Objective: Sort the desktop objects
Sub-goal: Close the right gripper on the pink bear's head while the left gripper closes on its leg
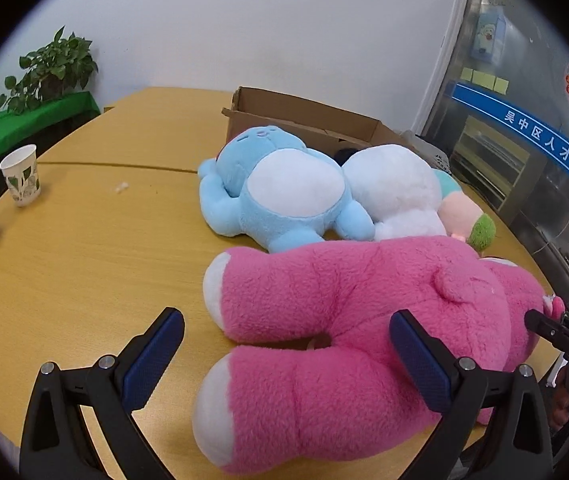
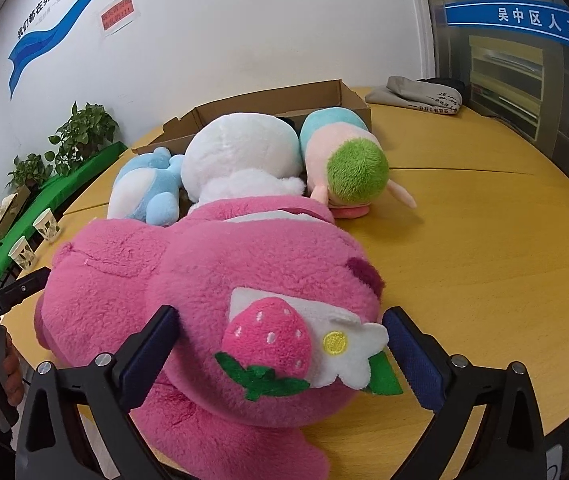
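Left tool (image 1: pixel 286 344), at the bottom of its frame, spread wide with one leg of the pink plush bear (image 1: pixel 364 312) lying between the blue pads, the right pad pressed into the fur, the left pad clear of it over bare counter (image 1: pixel 84 264); nothing clamped. Right tool (image 2: pixel 280 344), at the bottom of its own frame, likewise wide open, straddling the bear's head with the strawberry patch (image 2: pixel 268 340) between the pads; contact on either side hard to tell. Beyond the bear, toward frame centre, a blue plush (image 1: pixel 276 196) on its back, touching a white plush (image 1: pixel 396 192), with a green-headed plush (image 2: pixel 348 164) just beside. Behind these, an open cardboard box (image 1: pixel 304 116). At the left edge, two paper cups (image 1: pixel 20 180); in the upper left, a potted plant (image 1: pixel 56 64).
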Demonstrator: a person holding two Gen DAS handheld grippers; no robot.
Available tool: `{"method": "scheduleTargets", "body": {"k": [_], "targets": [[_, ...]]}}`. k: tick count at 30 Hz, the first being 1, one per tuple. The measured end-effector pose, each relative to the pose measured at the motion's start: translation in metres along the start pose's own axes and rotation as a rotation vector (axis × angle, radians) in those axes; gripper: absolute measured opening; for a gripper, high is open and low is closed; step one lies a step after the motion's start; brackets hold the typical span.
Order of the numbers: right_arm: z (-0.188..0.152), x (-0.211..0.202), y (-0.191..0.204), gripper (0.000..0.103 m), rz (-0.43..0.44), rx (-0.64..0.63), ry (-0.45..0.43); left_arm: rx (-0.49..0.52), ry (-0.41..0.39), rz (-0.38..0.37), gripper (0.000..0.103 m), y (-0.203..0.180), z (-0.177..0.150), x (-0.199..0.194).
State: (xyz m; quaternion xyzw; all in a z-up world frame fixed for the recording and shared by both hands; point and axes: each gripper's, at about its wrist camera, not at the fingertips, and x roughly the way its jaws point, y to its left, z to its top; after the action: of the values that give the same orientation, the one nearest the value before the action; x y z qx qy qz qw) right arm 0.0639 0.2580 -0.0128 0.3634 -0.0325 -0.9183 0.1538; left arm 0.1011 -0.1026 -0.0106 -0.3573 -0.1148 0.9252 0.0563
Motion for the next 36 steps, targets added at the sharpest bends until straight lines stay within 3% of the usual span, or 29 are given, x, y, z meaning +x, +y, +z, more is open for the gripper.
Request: {"method": "scheduleTargets", "body": {"k": [4,7,11,16,24,36], "targets": [[-0.003,0.003,-0.002,0.103,0.036,0.024,0.036,0.030,0.044,0.004,0.102,0.000,-0.008,-0.001],[-0.007,0.003,-0.004,0.103,0.055,0.050,0.053,0.036,0.094,-0.069,0.102,0.002,-0.012,0.004],[-0.008,0.000,-0.002,0.103,0.035,0.067,0.037,0.016,0.135,-0.080,0.102,0.006,-0.015,0.014],[-0.006,0.012,0.007,0.103,-0.011,0.076,0.022,-0.022,0.133,-0.102,0.102,0.010,-0.013,0.021],[0.003,0.025,0.008,0.103,-0.058,0.043,-0.018,0.011,0.139,-0.095,0.102,-0.001,-0.012,0.032],[0.006,0.037,-0.003,0.103,0.006,-0.001,0.021,-0.044,0.174,-0.161,0.103,0.004,-0.013,0.043]]}}
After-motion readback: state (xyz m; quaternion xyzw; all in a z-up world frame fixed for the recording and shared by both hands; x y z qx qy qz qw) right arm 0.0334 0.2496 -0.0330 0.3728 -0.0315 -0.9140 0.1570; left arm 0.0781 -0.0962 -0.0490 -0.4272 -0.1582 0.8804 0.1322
